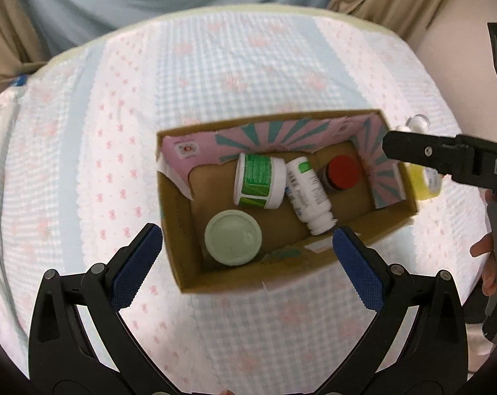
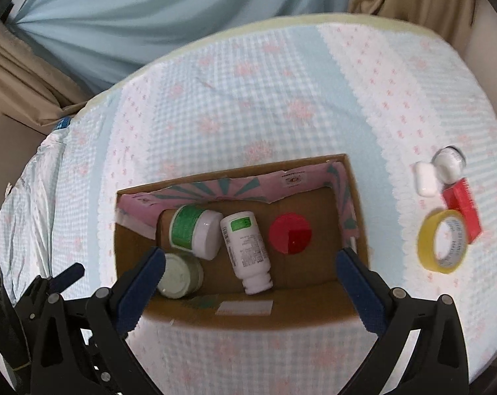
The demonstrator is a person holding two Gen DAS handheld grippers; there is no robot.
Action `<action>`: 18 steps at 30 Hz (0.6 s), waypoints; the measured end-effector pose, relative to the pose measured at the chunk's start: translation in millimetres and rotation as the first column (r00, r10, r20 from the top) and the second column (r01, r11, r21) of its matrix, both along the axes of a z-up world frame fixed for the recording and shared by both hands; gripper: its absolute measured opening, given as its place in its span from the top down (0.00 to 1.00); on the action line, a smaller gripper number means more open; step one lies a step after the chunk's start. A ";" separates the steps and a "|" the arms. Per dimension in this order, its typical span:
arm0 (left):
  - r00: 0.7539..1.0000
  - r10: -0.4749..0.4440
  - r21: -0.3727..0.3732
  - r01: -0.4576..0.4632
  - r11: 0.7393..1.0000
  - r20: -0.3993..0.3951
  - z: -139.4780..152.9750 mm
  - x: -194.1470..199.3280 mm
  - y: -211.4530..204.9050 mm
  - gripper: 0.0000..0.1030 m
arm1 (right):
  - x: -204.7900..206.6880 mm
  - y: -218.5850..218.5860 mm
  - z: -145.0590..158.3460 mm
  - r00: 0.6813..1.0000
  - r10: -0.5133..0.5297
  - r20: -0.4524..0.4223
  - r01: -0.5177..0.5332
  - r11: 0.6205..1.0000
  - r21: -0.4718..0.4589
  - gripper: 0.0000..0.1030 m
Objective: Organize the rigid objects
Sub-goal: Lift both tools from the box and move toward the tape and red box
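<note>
An open cardboard box (image 1: 179, 230) lies on a checked bedspread. It holds a pale green-lidded jar (image 1: 233, 237), a white jar with a green label (image 1: 260, 180) on its side, a white bottle (image 1: 309, 194) lying down and a dark jar with a red lid (image 1: 343, 172). My left gripper (image 1: 246, 242) hovers above the box's near end, open and empty. My right gripper (image 2: 251, 260) hangs over the same box (image 2: 314, 302), open, with nothing between its fingers. One of its fingers (image 1: 429, 154) crosses the box's right corner in the left wrist view.
Right of the box on the bedspread (image 2: 281, 98) lie a yellow tape roll (image 2: 442, 243), a red box (image 2: 462, 207), a small white case (image 2: 426, 174) and a small white jar (image 2: 449, 161). Curtains hang beyond the bed's far edge. A hand (image 1: 485, 250) shows at the right.
</note>
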State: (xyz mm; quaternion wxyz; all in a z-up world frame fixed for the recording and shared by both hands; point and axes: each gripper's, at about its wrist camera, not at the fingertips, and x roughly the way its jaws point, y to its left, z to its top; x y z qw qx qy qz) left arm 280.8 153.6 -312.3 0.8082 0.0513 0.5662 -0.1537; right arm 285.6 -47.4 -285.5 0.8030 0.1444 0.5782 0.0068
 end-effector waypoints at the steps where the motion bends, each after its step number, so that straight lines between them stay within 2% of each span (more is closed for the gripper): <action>1: 1.000 0.003 -0.005 -0.003 1.000 0.012 8.8 -4.2 0.7 0.00 | -5.5 0.7 10.1 1.000 -0.001 0.006 0.001 1.000 -0.011 0.00; 9: 0.995 0.004 -0.026 -0.001 1.000 0.103 77.4 -54.2 4.1 0.00 | -59.1 0.3 86.1 0.998 0.008 0.061 -0.003 0.997 -0.074 0.00; 18: 0.987 -0.030 -0.054 0.039 0.998 0.159 115.4 -115.4 -33.2 0.00 | -129.4 -49.3 145.2 0.990 -0.041 0.137 0.062 0.987 -0.148 0.00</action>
